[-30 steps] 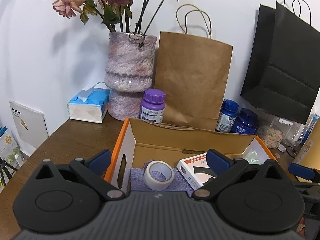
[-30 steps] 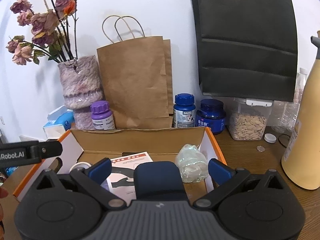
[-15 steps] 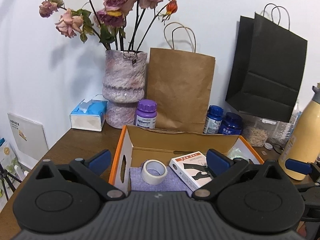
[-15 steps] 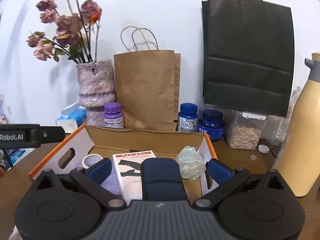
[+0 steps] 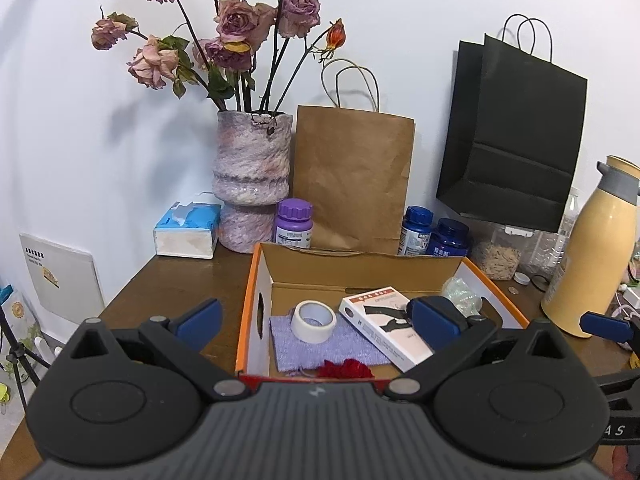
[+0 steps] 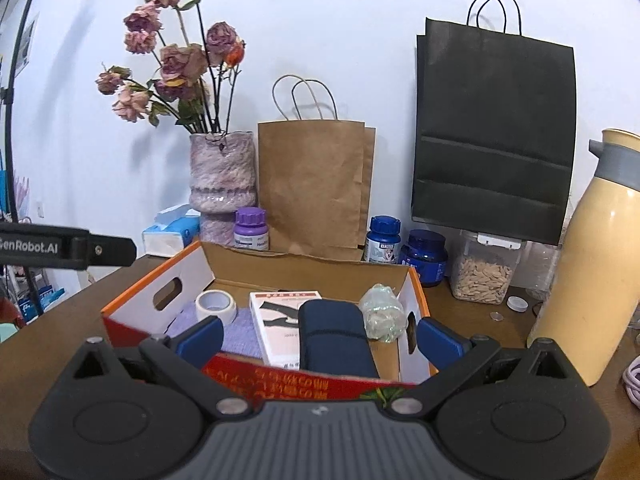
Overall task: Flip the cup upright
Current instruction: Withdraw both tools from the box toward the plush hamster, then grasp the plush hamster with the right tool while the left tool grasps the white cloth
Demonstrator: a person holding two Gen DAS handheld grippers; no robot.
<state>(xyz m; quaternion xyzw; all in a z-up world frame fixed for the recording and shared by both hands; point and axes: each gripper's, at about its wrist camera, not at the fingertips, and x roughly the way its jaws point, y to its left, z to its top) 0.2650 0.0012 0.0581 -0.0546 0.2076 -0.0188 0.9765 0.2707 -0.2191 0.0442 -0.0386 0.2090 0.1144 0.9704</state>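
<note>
A clear, crinkly cup [image 6: 379, 316] lies on its side in the far right corner of an open orange-and-white cardboard box [image 6: 160, 296]. The left wrist view shows the cup [image 5: 460, 292] just past my right-hand fingertip. My left gripper [image 5: 318, 320] is open, hanging over the box's near left part with nothing between its fingers. My right gripper [image 6: 320, 340] is open too, in front of the box's near wall, a short way back from the cup. Neither touches the cup.
In the box lie a tape roll [image 6: 216, 306], a white carton [image 6: 280, 326], a dark blue case [image 6: 334, 336] and a purple cloth [image 5: 320, 344]. Behind stand a flower vase [image 5: 252, 176], paper bags [image 5: 352, 176], pill bottles [image 6: 383, 240] and a seed jar [image 6: 486, 268]. A tall cream flask [image 6: 592, 264] stands at right.
Both grippers have drawn back and risen, so the box sits farther away and its near wall shows. Both stay open. The cup has not moved.
</note>
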